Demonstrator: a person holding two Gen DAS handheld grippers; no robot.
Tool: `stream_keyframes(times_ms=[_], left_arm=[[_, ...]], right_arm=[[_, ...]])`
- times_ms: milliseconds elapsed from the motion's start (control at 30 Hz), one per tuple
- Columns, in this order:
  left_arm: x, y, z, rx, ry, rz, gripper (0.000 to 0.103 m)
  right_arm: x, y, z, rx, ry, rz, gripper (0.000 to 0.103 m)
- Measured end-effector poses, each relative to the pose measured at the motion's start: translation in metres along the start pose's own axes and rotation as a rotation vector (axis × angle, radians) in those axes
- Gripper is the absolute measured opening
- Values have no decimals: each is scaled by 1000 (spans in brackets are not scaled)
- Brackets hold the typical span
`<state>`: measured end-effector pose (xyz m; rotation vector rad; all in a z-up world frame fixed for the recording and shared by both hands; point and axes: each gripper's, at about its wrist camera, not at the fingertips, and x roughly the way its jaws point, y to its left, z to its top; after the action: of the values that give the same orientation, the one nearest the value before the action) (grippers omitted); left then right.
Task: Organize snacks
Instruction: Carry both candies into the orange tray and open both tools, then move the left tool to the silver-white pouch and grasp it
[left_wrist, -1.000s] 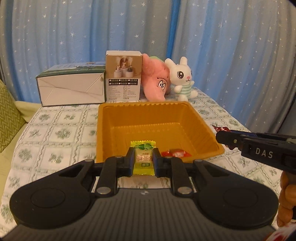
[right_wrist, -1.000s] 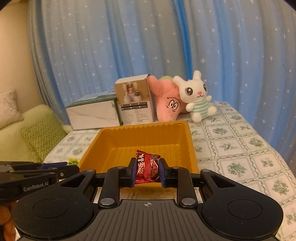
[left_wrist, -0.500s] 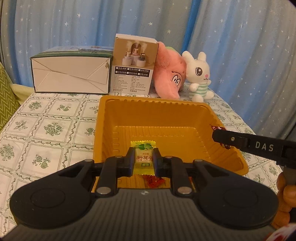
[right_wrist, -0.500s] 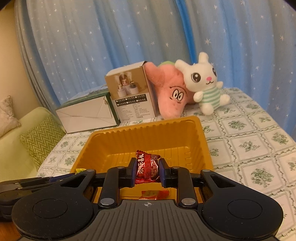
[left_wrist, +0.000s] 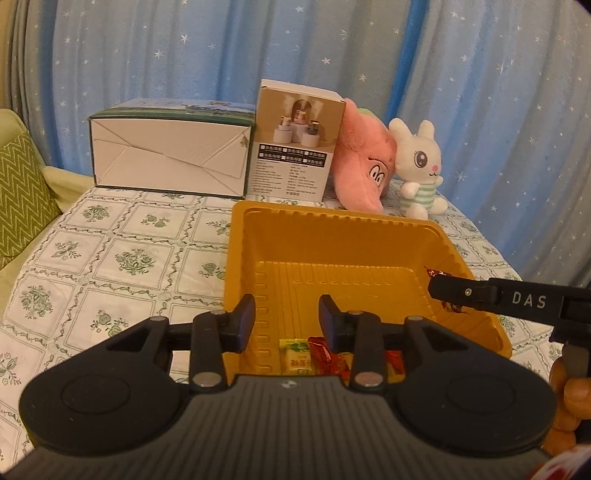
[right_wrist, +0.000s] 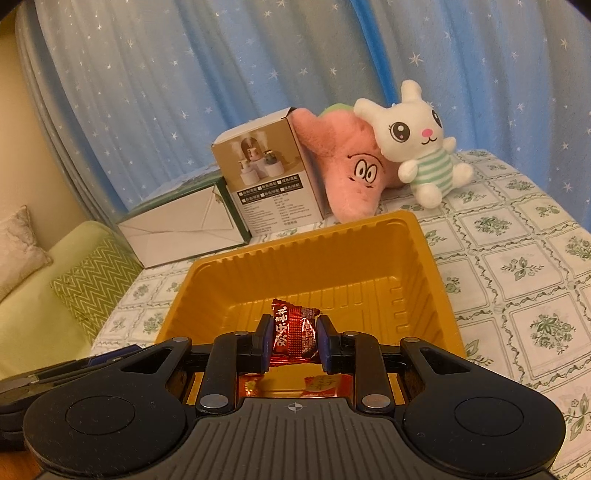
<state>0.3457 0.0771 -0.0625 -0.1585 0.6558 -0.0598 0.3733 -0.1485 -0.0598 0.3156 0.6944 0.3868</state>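
On the sofa at the far left lies a green zigzag cushion. On the patterned tablecloth, a white-sided box and a taller printed carton stand side by side along the back edge. The left gripper hangs over the near left part of the orange tray; its jaws have just been opening and stand apart with nothing between them. The yellow-green candy lies on the tray floor below, beside a red wrapper. Further right, the right gripper is pinching a dark red candy above the near end of the tray. Behind the tray a pink plush leans against the carton, with a white rabbit toy just beside it. A blue starred curtain closes the background
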Motion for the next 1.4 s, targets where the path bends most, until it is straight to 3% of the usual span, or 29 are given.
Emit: stream_keyframes(times_ms=[167,267,800,1167,1400], left_arm=[[1,3,-2,-7,7,3,34],[1,3,-3,-5,11,0,36],[-40,-12,-12,10,-45,3,39],[-103,-15,-59,-13,-39,-6,43],[-134,-23,-106,8,6,-15,46]], right_arm=[[1,4,0,-5,-3,30,29],[-2,3,0,-2,-27,19,52],[-52,-12,-7,18,-143,-98,53],[-126,2,-42,-5,-207,-105,54],[-169,0,-82,19,-191,-119,56]])
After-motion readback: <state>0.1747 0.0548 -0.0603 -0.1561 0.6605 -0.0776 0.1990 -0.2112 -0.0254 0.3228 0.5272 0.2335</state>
